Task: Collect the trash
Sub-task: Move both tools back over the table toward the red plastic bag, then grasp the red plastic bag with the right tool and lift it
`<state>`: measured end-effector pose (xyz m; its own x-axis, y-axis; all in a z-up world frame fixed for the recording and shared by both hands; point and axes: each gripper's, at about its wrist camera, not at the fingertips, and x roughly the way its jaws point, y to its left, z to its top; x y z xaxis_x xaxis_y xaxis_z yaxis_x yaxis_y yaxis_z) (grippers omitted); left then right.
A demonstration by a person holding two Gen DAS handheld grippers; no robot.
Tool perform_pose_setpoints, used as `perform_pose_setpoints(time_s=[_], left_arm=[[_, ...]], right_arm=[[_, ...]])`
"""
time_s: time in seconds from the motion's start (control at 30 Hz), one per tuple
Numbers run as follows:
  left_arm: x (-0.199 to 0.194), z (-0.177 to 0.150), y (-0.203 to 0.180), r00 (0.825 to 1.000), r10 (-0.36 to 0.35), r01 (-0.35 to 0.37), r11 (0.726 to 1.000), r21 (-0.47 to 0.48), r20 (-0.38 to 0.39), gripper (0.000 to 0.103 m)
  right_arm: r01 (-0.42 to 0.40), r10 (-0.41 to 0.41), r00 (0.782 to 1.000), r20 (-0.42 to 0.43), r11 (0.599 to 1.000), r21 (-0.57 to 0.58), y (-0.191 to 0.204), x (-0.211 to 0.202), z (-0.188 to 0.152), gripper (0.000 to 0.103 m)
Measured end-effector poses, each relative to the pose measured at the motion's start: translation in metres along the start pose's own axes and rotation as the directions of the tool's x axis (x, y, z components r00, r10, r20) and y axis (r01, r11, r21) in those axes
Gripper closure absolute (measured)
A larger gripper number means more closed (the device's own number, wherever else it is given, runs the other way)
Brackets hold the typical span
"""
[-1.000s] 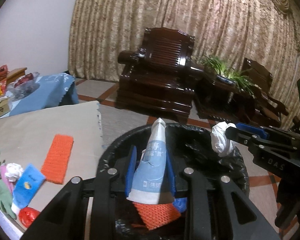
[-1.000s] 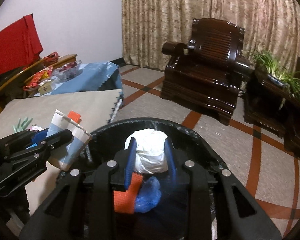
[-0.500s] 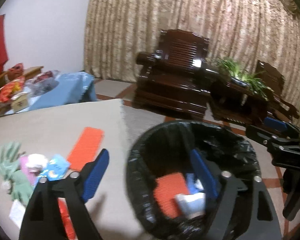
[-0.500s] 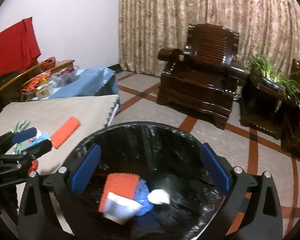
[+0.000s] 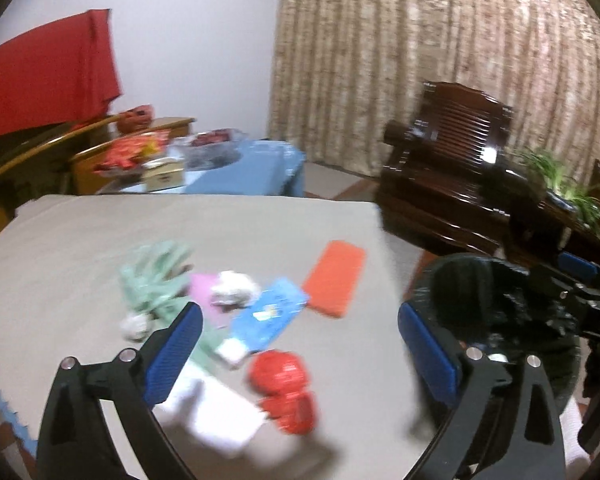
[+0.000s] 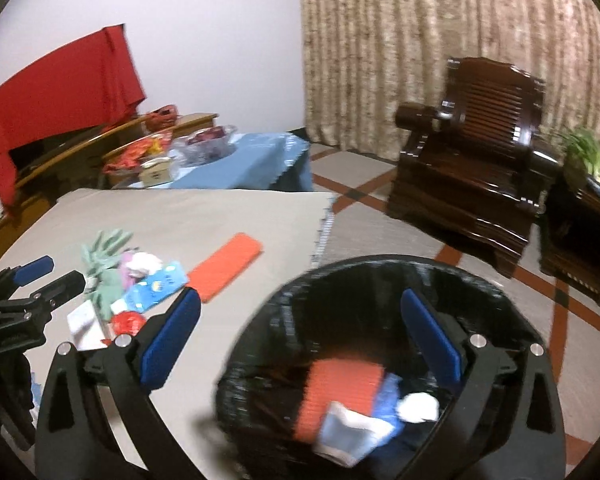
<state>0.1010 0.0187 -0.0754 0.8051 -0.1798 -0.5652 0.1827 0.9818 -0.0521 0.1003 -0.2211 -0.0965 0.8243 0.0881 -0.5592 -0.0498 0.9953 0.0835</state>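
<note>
Both drops done. A second ago the left gripper was clamped on the blue-white paper carton and the right gripper on a white paper wad, both over the bin. Now both sets of jaws are spread wide and empty.

Carton and wad lie inside the black-lined trash bin, directly below the right gripper, on top of an orange mesh strip and something blue.

The left gripper has swung off the bin and back over the table; the bin sits to its right now.

Judgement: cycle closed, next pick starting on the left side.

Remaining trash on the grey tablecloth, ahead of and between the left fingers:
- red crumpled wrapper, nearest, just below the jaw gap
- white paper sheet by the left finger
- blue packet
- white paper ball on a pink sheet
- green rubber glove, further left
- orange mesh strip, ahead right, apart from the pile

Left view is motion-blurred, so outlines are soft. Pile items overlap; the wrapper looks like the cleanest single grab.
</note>
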Motion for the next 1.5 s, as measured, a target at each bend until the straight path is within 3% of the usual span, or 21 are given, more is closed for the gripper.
perform_pose_setpoints(time_s=[0.23,0.47,0.83,1.33,1.5], left_arm=[[-0.014,-0.016,0.057,0.993,0.120,-0.120,0.991,-0.051,-0.006,0.007],[-0.023,-0.032,0.091,0.983,0.184,-0.185,0.978,-0.095,-0.017,0.007],[-0.023,-0.045,0.117,0.975,0.222,-0.224,0.967,-0.120,-0.028,0.007],[-0.010,-0.058,0.136,0.971,0.234,-0.240,0.961,-0.138,-0.058,0.007],[-0.008,-0.059,0.142,0.969,0.238,-0.245,0.959,-0.140,-0.066,0.007]], right_arm=[[-0.088,0.087,0.996,-0.019,0.995,-0.055,0.049,0.013,0.001,0.005],[-0.167,0.164,0.986,-0.036,0.979,-0.118,0.097,0.029,-0.005,0.005],[-0.210,0.195,0.976,-0.101,0.964,-0.164,0.142,0.071,-0.032,0.005],[-0.213,0.182,0.969,-0.169,0.960,-0.183,0.163,0.111,-0.054,0.006],[-0.227,0.189,0.962,-0.199,0.955,-0.189,0.168,0.121,-0.058,0.018]])
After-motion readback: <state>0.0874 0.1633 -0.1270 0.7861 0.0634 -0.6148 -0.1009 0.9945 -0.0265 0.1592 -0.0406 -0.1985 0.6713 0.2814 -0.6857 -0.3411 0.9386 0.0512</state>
